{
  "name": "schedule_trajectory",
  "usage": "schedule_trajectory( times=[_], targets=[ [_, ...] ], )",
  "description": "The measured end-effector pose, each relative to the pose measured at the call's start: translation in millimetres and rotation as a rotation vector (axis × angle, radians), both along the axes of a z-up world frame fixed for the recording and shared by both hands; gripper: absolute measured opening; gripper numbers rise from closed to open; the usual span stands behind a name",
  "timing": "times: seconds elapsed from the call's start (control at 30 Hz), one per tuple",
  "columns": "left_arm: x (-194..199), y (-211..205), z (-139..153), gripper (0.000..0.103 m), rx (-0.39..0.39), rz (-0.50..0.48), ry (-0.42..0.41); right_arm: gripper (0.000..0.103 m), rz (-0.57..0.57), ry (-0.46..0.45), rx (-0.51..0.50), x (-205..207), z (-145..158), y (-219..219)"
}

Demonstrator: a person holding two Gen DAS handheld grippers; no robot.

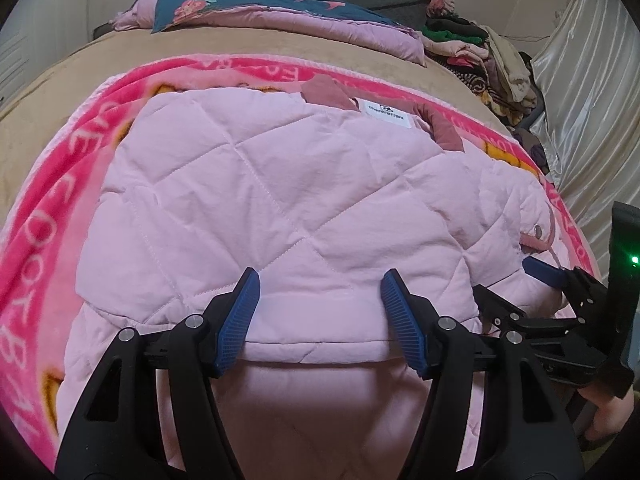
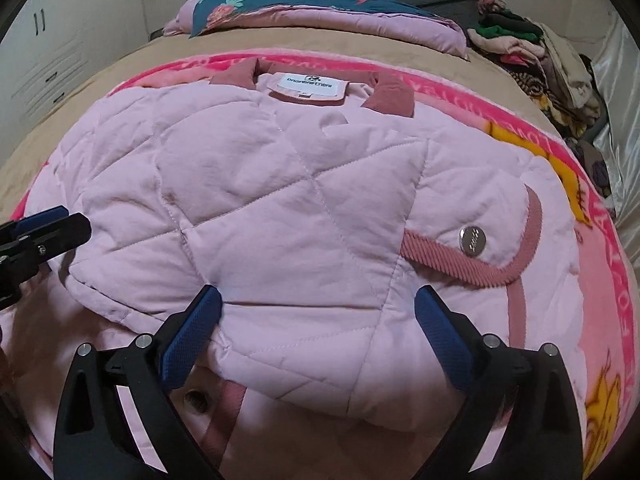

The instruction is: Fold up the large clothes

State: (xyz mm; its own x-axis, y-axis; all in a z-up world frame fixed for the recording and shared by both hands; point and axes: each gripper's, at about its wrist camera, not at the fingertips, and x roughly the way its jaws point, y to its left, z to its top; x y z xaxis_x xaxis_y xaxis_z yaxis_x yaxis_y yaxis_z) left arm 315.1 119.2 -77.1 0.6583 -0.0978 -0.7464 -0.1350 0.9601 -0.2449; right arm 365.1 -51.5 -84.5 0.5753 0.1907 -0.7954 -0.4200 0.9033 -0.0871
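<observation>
A pale pink quilted jacket point(image 2: 280, 208) lies folded on a bright pink blanket point(image 1: 60, 184); left tongs point(image 1: 320, 316) and right tongs point(image 2: 316, 332) stand apart, gripping nothing.

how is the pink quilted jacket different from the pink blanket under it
The jacket is pale pink, plain and quilted with dark-pink ribbed trim; the blanket is hot pink with printed lettering and yellow figures. The jacket lies folded on top; the blanket is spread flat beneath it. Both are pink.
</observation>
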Motion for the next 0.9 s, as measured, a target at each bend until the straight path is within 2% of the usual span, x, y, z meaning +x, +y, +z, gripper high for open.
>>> schedule_trajectory(
  times=[0.1, 0.3, 0.53, 0.9],
  targets=[
    [-2.4, -0.2, 4.8, 0.063, -0.005, -0.006, 0.000, 0.097, -0.015, -0.011, 0.019, -11.9, 5.0, -4.1],
    [-8.7, -0.6, 12.6, 0.074, -0.015, -0.006, -0.002, 0.097, -0.044, -0.015, 0.130, -36.8, 21.2, -22.0],
    [-18.0, -6.7, 26.7, 0.091, -0.005, -0.007, -0.013, 0.099, -0.079, -0.042, 0.180, -60.2, 32.0, -37.1],
    [-31.1, -7.1, 43.4, 0.093, 0.012, 0.013, -0.023, 0.099, -0.104, -0.083, 0.238, -86.2, 45.8, -57.1]
  ],
)
